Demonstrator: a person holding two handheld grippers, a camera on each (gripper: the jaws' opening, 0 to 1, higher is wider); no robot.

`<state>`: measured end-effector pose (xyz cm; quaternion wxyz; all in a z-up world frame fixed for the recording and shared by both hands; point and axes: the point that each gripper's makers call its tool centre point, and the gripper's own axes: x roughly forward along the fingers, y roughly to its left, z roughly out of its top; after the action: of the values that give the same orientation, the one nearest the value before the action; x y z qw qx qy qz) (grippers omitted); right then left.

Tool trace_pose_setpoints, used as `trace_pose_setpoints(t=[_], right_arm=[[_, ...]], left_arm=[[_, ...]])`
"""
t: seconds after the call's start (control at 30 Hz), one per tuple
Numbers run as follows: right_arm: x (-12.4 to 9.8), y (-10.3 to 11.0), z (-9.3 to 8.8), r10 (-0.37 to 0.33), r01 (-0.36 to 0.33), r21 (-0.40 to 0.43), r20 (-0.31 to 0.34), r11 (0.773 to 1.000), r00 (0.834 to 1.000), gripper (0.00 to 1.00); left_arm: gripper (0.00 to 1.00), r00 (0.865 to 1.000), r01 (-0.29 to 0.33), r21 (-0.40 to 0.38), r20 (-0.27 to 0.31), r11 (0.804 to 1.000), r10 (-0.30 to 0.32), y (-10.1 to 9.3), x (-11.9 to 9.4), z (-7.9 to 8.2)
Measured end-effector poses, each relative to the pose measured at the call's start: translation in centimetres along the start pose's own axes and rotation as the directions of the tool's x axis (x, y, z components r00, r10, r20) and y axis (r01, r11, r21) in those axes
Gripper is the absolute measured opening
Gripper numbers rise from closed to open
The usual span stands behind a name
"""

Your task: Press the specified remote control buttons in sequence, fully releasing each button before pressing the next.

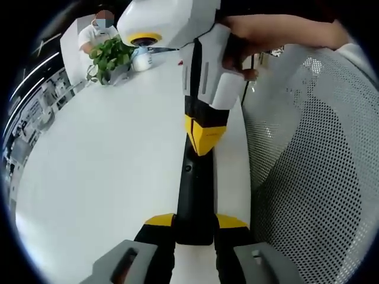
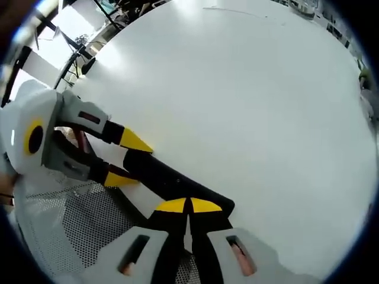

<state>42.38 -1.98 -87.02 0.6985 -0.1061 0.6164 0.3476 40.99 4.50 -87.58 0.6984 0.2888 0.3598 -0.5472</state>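
Gripping one remote | left hand-held gripper | right hand-held gripper closed atop it

- No text, label, brand, number or sign is legible in either view.
- The black remote control shows small buttons on its face, but any markings on them are too small to read.

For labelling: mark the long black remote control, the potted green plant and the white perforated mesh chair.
Long black remote control (image 1: 194,201): left gripper view, mid-body.
Potted green plant (image 1: 109,56): left gripper view, leaves.
White perforated mesh chair (image 1: 314,171): left gripper view, mesh surface.
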Motion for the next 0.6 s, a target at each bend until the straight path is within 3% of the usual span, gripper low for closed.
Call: trace_pose_setpoints(t=[0.17,0.3,0.4,0.5,0.6], right_arm=[[-0.3,0.6,0.2,0.006,-0.005,-0.037,0.016,0.999,1.000,0.00],[-1.5,1.2,1.8,0.052,-0.050,-0.020,0.120,0.999,0.991,0.00],[-3.3,1.5,3.2,0.091,-0.092,-0.003,0.224,0.996,0.970,0.00],[-5.6,1.1,4.6,0.097,-0.109,0.019,0.335,0.994,0.937,0.00],[-6.0,0.7,4.5,0.097,-0.115,0.032,0.350,0.993,0.932,0.00]], left_arm=[[0.25,1.000,0.000,0.002,-0.001,1.000,0.000,0.0,0.0,0.0],[0.25,1.000,-0.002,0.003,0.000,1.000,0.002,-0.1,0.0,0.0],[0.25,1.000,-0.005,0.003,0.002,1.000,0.005,-0.1,0.0,0.0],[0.25,1.000,-0.006,0.003,0.001,1.000,0.006,-0.1,0.0,0.0],[0.25,1.000,-0.004,0.004,0.002,1.000,0.004,-0.1,0.1,0.1]])
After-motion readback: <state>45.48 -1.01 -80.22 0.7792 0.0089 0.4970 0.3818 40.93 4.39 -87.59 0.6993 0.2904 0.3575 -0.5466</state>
